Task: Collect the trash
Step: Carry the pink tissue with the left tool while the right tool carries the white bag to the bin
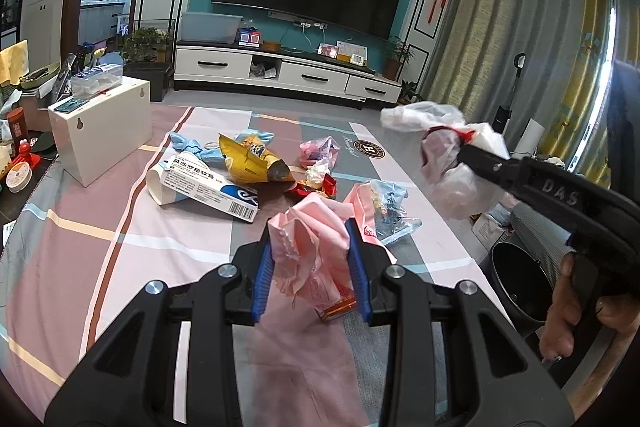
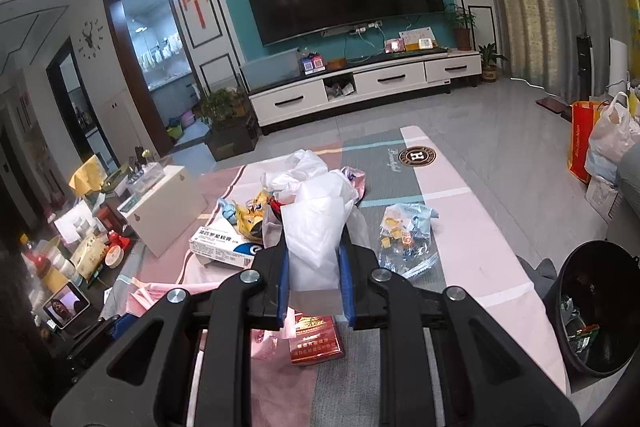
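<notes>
Holding trash in both hands here: my left hand-held gripper (image 1: 310, 259) is clamped on a crumpled pink bag (image 1: 310, 243), my right hand-held gripper (image 2: 314, 281) on a white plastic bag (image 2: 316, 223), both lifted above the checked cloth (image 1: 80, 227). A medicine box (image 1: 208, 193), yellow snack bag (image 1: 250, 159) and clear wrapper (image 2: 406, 241) lie on the cloth. The black bin (image 2: 592, 311) sits off to my right.

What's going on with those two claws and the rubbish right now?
Left claw shut on crumpled pink plastic bag. Right claw shut on white plastic bag. Black round bin at right, partly filled. More wrappers on the striped cloth.
</notes>
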Motion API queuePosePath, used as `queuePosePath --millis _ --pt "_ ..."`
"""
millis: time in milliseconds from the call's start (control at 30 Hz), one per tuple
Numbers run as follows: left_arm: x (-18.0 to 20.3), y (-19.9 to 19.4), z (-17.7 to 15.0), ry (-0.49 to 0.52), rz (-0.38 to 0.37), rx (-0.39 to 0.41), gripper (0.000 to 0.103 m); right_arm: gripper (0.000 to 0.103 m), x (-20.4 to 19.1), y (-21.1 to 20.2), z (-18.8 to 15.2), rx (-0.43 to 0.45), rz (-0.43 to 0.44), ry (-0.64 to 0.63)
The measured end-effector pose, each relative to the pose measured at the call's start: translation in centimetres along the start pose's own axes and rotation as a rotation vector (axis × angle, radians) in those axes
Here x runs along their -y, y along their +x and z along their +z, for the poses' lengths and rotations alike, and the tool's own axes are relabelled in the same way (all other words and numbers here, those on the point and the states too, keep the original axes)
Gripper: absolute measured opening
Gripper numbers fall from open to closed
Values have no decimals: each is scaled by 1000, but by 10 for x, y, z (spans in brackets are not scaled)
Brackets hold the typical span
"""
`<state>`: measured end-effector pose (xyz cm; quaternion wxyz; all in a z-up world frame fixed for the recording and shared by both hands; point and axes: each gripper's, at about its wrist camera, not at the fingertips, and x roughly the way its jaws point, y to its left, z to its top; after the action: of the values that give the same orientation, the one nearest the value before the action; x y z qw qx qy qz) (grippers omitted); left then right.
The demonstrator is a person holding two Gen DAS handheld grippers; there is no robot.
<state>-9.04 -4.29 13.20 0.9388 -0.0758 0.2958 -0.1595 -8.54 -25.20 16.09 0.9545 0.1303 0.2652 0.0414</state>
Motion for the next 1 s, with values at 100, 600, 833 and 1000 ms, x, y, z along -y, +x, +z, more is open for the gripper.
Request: queuePosePath --millis 100,600,833,1000 --pt "2 -3 0 7 9 19 35 22 3 -6 2 19 -6 9" --pt "20 -11 4 24 -40 39 35 22 31 -39 13 101 -49 54" --pt "63 -7 13 39 -128 65 35 22 71 -79 16 208 -160 115" --pt "98 9 17 6 -264 28 35 22 114 -111 10 279 -250 205"
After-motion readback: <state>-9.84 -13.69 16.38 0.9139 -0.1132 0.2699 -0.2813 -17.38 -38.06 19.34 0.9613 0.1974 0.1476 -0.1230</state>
